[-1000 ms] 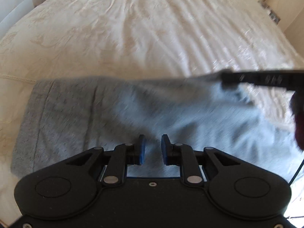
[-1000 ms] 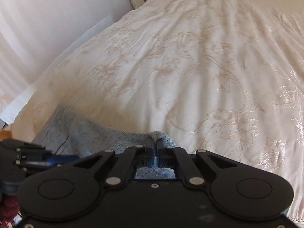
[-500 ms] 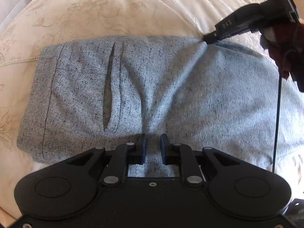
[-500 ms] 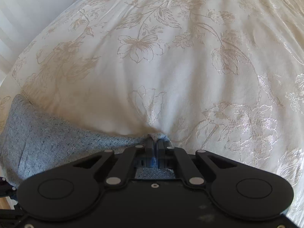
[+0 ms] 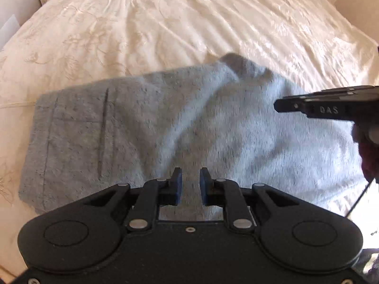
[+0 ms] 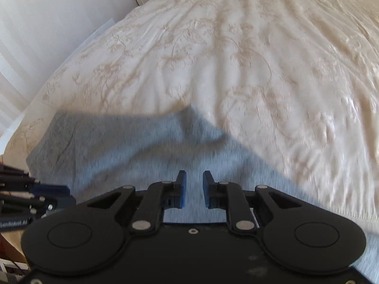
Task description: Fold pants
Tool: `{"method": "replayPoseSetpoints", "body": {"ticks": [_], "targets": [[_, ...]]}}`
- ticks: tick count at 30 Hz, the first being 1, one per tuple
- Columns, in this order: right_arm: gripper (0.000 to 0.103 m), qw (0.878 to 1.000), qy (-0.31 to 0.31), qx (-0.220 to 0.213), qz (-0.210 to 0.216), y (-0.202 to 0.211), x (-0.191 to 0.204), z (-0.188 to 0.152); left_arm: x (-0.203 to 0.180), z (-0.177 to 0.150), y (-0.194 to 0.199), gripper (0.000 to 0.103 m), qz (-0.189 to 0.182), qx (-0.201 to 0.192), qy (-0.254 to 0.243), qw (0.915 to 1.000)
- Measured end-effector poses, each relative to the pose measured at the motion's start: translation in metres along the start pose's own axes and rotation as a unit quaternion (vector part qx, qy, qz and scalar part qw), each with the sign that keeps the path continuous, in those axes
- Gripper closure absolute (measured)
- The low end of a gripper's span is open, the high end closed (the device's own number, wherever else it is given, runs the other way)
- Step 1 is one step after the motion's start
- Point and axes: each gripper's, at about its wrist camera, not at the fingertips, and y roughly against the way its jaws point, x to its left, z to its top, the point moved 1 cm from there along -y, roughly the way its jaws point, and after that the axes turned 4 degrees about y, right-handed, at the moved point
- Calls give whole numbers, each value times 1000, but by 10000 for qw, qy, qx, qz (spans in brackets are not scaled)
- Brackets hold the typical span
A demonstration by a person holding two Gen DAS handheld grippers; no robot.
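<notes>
Now grey pants [image 5: 165, 127] folded on bed [image 5: 165, 23], near edge. Right tool [image 6: 194, 189] opening, nothing between jaws; left tool [image 5: 191, 187] parted, empty. Risk: far-right corner bunched, may slump, skewing fold.

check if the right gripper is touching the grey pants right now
Apart. The right wrist view shows the right gripper opening with nothing between its blue pads; the grey pants lie on the bed beyond them.

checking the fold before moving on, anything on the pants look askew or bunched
Yes: the far corner of the grey pants is bunched into a raised peak on the bedspread, with a diagonal ridge running down from it.
</notes>
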Motion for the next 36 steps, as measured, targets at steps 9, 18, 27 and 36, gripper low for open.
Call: {"method": "replayPoseSetpoints", "body": {"ticks": [9,18,27,36], "targets": [[86,9979,-356,538,-77,32,13,-99,-7,-8,-3,80,-39,443,-118,9989],[76,9942,-374,-708,-713,32,-36,-10,-53,84,-7,80,-377,-282,-419,9980],[84,9907,1347,176,-104,5,-41,8,-62,98,-13,80,-287,-189,-705,9969],[101,9788,2011,-26,-384,31,12,-36,-66,123,-22,80,-493,-216,-438,9976]]}}
